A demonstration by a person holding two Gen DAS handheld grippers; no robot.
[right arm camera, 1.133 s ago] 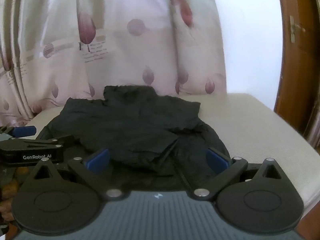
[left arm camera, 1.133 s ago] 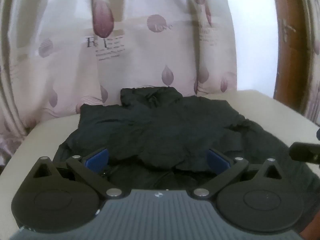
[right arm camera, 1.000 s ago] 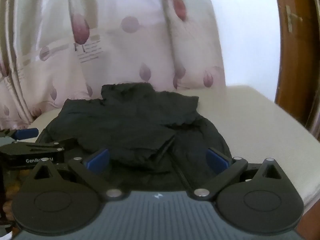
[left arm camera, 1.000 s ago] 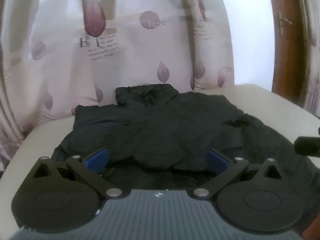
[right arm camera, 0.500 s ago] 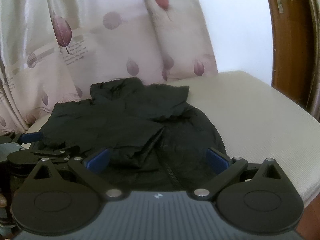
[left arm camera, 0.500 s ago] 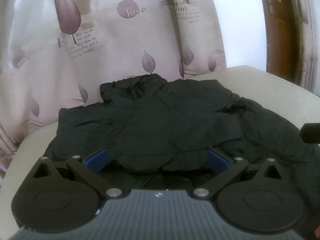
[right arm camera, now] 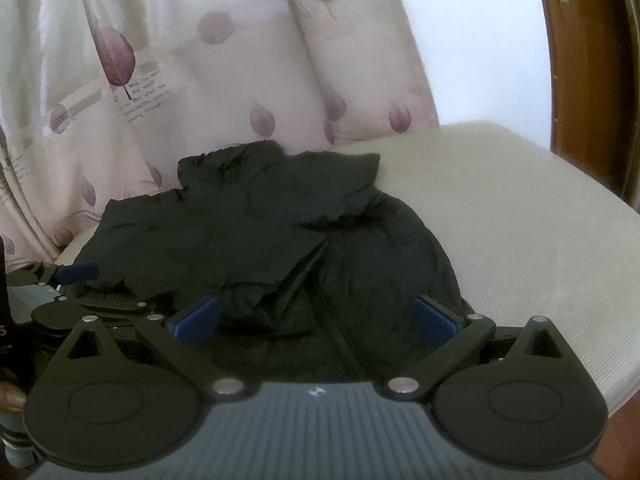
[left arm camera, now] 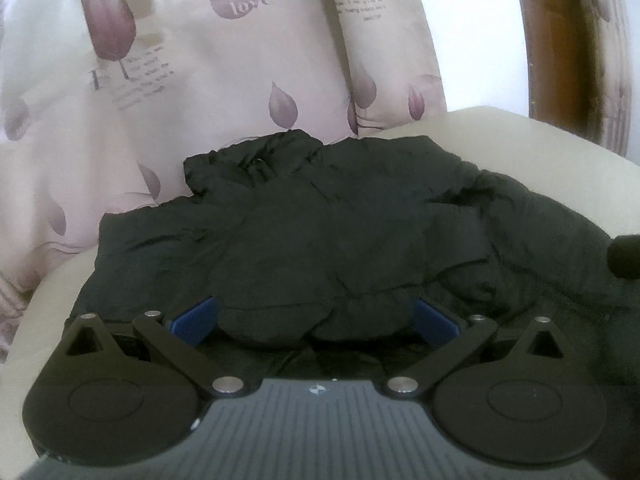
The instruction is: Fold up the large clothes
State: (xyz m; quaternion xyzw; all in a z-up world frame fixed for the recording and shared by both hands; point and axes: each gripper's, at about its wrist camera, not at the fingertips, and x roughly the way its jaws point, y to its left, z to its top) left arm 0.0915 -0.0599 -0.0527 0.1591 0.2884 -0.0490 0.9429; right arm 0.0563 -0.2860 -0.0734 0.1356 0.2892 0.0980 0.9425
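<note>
A black puffy jacket [left arm camera: 340, 232] lies partly folded on a cream table [left arm camera: 540, 152], collar toward the curtain. My left gripper [left arm camera: 314, 322] is open at the jacket's near edge, and a folded flap lies between its blue pads [left arm camera: 192, 320]. In the right wrist view the jacket [right arm camera: 248, 232] shows its zipper [right arm camera: 340, 340] running toward me. My right gripper [right arm camera: 316, 318] is open over the near hem, straddling the zipper. The left gripper [right arm camera: 76, 272] shows at the left edge of that view, beside the jacket.
A pale curtain [left arm camera: 240, 80] with purple leaf prints hangs right behind the table. A brown wooden door frame [right arm camera: 580, 60] stands at the far right. Bare cream tabletop [right arm camera: 520, 220] lies to the right of the jacket. A dark part of the right gripper [left arm camera: 624, 256] shows at the left wrist view's right edge.
Both grippers have moved forward and lower toward the jacket, which now fills more of each view. Both stay open. The jacket has not shifted.
</note>
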